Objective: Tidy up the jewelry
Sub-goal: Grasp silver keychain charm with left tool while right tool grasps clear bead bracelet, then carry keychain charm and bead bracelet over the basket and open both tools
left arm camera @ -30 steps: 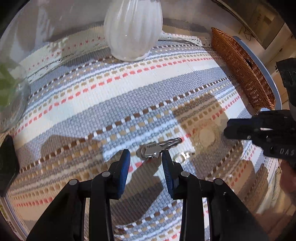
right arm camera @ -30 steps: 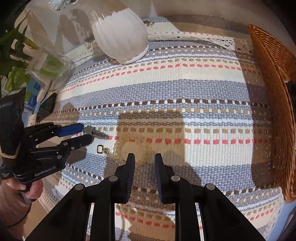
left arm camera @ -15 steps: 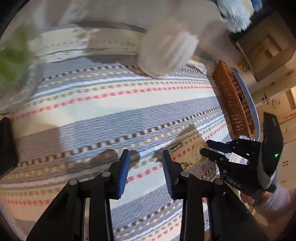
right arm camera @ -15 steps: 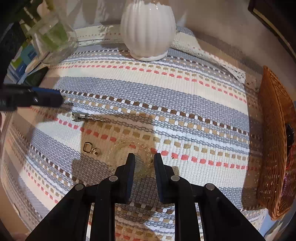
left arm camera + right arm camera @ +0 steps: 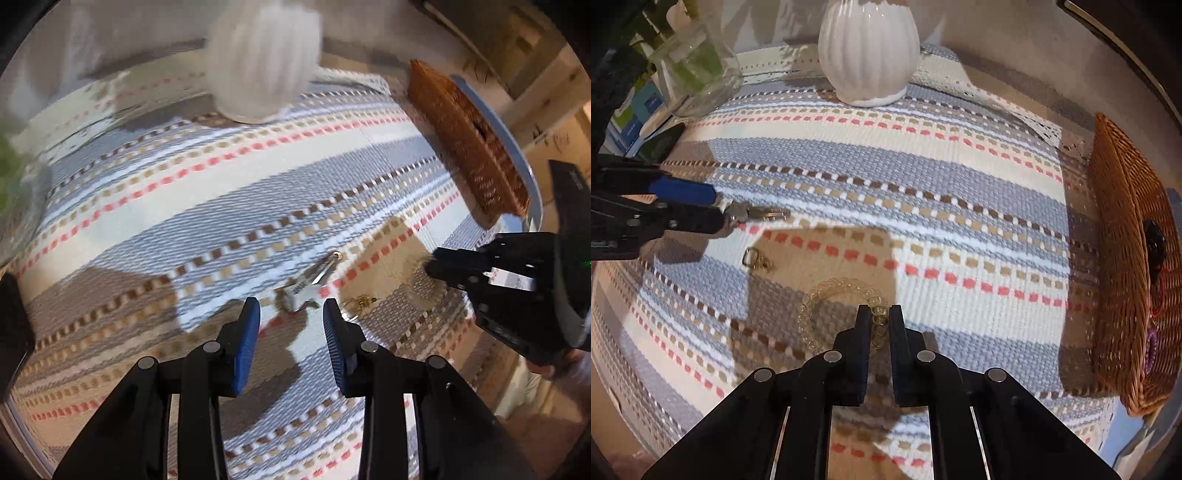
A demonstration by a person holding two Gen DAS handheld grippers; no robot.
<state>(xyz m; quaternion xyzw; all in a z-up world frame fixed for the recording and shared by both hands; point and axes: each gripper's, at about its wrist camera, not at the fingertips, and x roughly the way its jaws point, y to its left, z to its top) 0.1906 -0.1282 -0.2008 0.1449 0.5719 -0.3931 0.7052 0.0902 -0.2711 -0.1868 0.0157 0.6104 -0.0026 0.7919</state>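
Striped cloth (image 5: 923, 177) — woven bands of grey-blue, cream, tan and coral, spread over the tabletop.

White ribbed vase (image 5: 868, 51) — upright at the far edge of the cloth.

Glass jar (image 5: 698, 70) with green stems — far left corner, beside the vase but apart from it.

Wicker basket (image 5: 1126, 266) — at the right edge of the cloth; a dark item and something purple lie inside, too small to name.

Clear bead bracelet (image 5: 820, 299) — lying flat on the cloth in shadow, near the front. The right gripper (image 5: 879, 314) points steeply down onto it with its fingers drawn close together, pinching the beads on the near right side of the ring.

Silver hair clip (image 5: 310, 284) — flat on the cloth, left of the bracelet. The left gripper (image 5: 291, 317) hangs over it with its blue pads (image 5: 245, 339) spread; the clip's near end lies in the gap, and I cannot tell whether either pad touches it.

Small gold ring clasp (image 5: 755, 258) — on the cloth between the clip and the bracelet, touching neither.

Dark flat object (image 5: 661, 142) — left edge, near the jar.
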